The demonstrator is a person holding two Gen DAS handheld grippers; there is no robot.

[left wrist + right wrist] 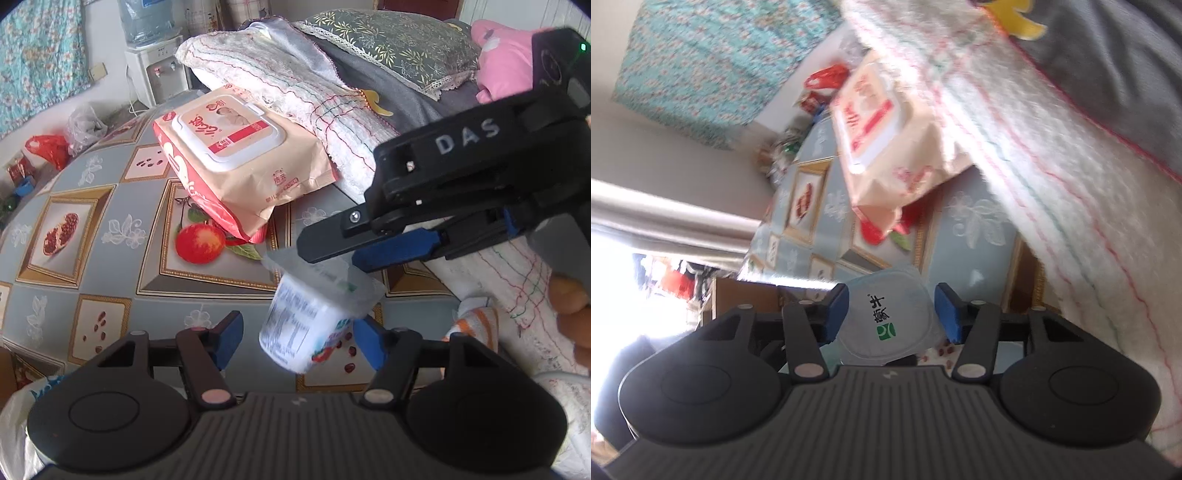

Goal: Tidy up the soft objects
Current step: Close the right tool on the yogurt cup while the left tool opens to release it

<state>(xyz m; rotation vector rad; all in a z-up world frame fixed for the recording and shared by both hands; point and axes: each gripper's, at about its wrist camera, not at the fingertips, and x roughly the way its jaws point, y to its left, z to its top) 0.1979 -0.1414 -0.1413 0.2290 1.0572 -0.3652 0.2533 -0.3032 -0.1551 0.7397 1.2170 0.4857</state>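
Observation:
A white yogurt cup [306, 325] with a foil lid [886, 317] hangs tilted just above the fruit-patterned tablecloth [92, 229]. My right gripper [332, 254] comes in from the right and is shut on the cup's rim; in the right wrist view its blue pads [838, 310] sit at either side of the lid, around the gripper's middle [892, 314]. My left gripper [299, 341] stands open around the cup's body. Its right pad [369, 345] is at the cup's side and its left pad is well clear. A pink pack of wet wipes [236, 147] leans on a folded white blanket [295, 85].
Behind the blanket lie a grey floral pillow [388, 40] and a pink plush toy [506, 62]. A water dispenser [155, 62] and a red bag [48, 147] stand beyond the table's far edge. A hand [572, 314] shows at the right. A plastic bag [22, 406] is at lower left.

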